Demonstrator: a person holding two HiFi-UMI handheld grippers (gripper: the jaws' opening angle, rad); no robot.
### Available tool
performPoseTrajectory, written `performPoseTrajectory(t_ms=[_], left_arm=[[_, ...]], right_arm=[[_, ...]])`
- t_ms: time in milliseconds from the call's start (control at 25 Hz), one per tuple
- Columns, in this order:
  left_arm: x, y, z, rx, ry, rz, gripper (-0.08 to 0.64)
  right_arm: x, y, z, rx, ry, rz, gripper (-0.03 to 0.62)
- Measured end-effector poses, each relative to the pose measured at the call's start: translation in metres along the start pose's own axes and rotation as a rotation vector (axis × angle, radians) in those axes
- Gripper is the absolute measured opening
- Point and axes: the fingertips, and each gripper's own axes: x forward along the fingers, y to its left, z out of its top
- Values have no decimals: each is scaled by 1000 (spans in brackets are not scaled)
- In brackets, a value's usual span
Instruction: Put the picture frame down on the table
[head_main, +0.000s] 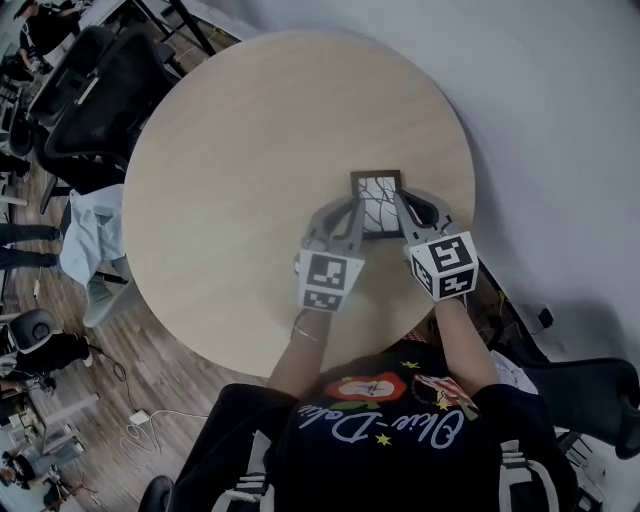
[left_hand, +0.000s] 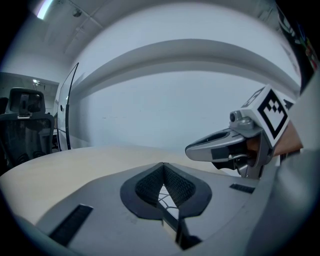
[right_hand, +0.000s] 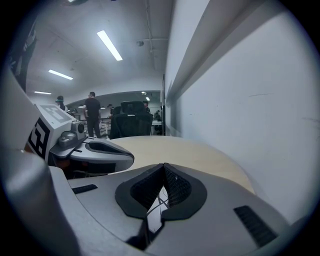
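As the person leaned in over the near rim of the table (head_main: 200, 200), both grippers were stretched forward onto it, meeting at the picture frame (head_main: 378, 205). The left gripper (head_main: 354, 210) had its jaws pressed together on the frame's left edge. The right gripper (head_main: 402, 203) pinched the right edge the same way. In each gripper view a sliver of the frame's pale line pattern showed in the notch between the dark pads (left_hand: 147, 186). A hold from both sides, I'd judge, was there to steady the frame level and guard against twisting for a flat set-down.

The frame was over the table's right half, nearer the person's rim than the far one, with its face turned upward. Whether its back was touching the wood I couldn't tell. If it wasn't, what remained was a slow, even lowering and then both grips loosed together.

Past the table's left rim stood black office chairs (head_main: 110, 95). Close by its right rim rose a plain wall (right_hand: 250, 100).
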Motion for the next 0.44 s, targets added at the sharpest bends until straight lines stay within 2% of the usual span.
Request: performPoseTrajectory(t_ms=[440], left_arm=[[-7,-4,4,6,-5,7,2]], right_arm=[[-7,4,4,-5,-10,4,0]])
